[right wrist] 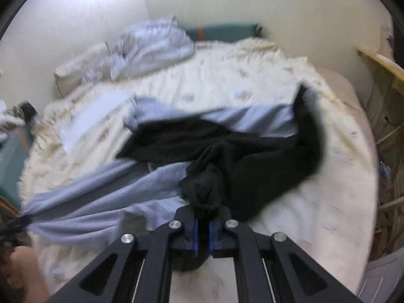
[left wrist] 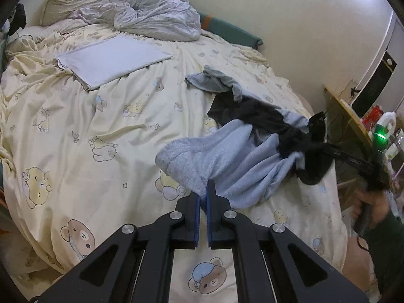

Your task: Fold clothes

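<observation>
1. We see the left tool (left wrist: 203, 197) nearest its own camera, its blue pads pressed together on the edge of the light blue garment (left wrist: 227, 161).
2. We see the right tool (right wrist: 202, 223) in its own blurred view, its pads clamped on a bunched fold of the black garment (right wrist: 227, 156).
3. We locate both garments on the bed, on the cream bedcover (left wrist: 75, 131) printed with bears. The light blue garment stretches between the two tools; its held edges are raised above the cover.
4. The black garment lies on top of the light blue one and tangled with it, near the right-hand edge of the bed in the left wrist view.
5. In that view we see the person's right hand (left wrist: 371, 209), in a dark green sleeve, gripping the right tool's handle beside the bed.
6. Farther up the bed, well apart from the garments, lies a folded pale sheet (left wrist: 113, 60), flat on the cover.
7. At the head of the bed rest a crumpled grey duvet (left wrist: 156, 12) and a cream pillow (left wrist: 75, 2), against the wall.
</observation>
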Demonstrator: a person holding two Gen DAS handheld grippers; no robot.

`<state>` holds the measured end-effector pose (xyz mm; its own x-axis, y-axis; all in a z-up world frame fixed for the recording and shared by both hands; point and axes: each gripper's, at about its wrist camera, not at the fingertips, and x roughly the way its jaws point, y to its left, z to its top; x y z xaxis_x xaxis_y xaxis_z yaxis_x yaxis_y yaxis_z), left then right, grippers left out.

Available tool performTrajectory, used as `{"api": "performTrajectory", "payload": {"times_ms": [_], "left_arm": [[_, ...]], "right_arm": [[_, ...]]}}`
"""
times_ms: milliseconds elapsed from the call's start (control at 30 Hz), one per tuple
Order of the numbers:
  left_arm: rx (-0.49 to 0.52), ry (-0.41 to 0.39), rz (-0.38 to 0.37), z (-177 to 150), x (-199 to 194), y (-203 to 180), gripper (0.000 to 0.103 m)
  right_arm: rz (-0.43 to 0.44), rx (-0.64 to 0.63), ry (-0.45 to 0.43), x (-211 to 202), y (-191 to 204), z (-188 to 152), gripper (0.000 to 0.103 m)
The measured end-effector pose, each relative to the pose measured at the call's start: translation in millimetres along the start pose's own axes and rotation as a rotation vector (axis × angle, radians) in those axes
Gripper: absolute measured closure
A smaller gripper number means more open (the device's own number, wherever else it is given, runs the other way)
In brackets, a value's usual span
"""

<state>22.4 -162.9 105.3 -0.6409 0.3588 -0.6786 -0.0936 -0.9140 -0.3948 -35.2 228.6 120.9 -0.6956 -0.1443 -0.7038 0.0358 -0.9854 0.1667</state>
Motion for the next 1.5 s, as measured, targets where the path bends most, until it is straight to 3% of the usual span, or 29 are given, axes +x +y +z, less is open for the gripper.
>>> {"api": "performTrajectory", "payload": {"times_ms": [133, 300, 500, 700, 800, 833, 933, 1000, 1067, 1167, 1333, 1500], "left_arm": [[-0.012, -0.013, -0.018, 4.6, -17.1, 8.6, 0.099], [-0.008, -0.021, 0.043, 4.8, -39.6, 25.0, 0.099], [-0.036, -0.012, 0.114, -0.7, -59.2, 50.6, 0.099], [0.039, 0.046, 0.202, -13.7, -79.4, 57.5, 0.099], [0.047, 0.082, 0.237, -18.3, -77.4, 64.0, 0.099], [0.045, 0.093, 0.243, -19.6, -75.2, 66.1, 0.098], [0.056, 0.108, 0.290, -21.0, -64.9, 65.4, 0.096], [0.047, 0.101, 0.337, -20.2, -61.3, 67.7, 0.096], [0.000, 0.106, 0.334, -19.3, -59.8, 78.4, 0.096], [-0.075, 0.110, 0.323, -18.6, -58.1, 95.2, 0.096], [-0.145, 0.087, 0.221, -6.5, -50.8, 86.0, 0.096], [-0.072, 0.072, 0.146, 7.2, -15.3, 44.5, 0.096]], "right_arm": [[0.013, -0.002, -0.097, -93.8, -13.6, -10.9, 0.098], [0.036, 0.018, -0.051, -151.7, -26.9, -40.9, 0.098], [0.086, 0.064, 0.114, -138.4, -24.6, -94.7, 0.098], [0.100, 0.060, 0.315, -92.8, -8.3, -135.8, 0.098], [0.114, 0.099, 0.377, -77.3, -9.4, -146.2, 0.095], [0.115, 0.114, 0.375, -75.6, -10.5, -148.8, 0.089], [0.085, 0.135, 0.379, -71.7, -13.6, -144.8, 0.066], [0.052, 0.131, 0.350, -78.2, -14.4, -134.9, 0.062], [0.049, 0.110, 0.322, -90.5, -13.8, -123.6, 0.060], [0.043, 0.081, 0.251, -112.3, -16.9, -105.3, 0.046], [0.064, 0.007, 0.215, -98.4, -10.2, -70.6, 0.045], [0.076, -0.115, 0.202, -36.3, 19.2, -20.9, 0.045]]}}
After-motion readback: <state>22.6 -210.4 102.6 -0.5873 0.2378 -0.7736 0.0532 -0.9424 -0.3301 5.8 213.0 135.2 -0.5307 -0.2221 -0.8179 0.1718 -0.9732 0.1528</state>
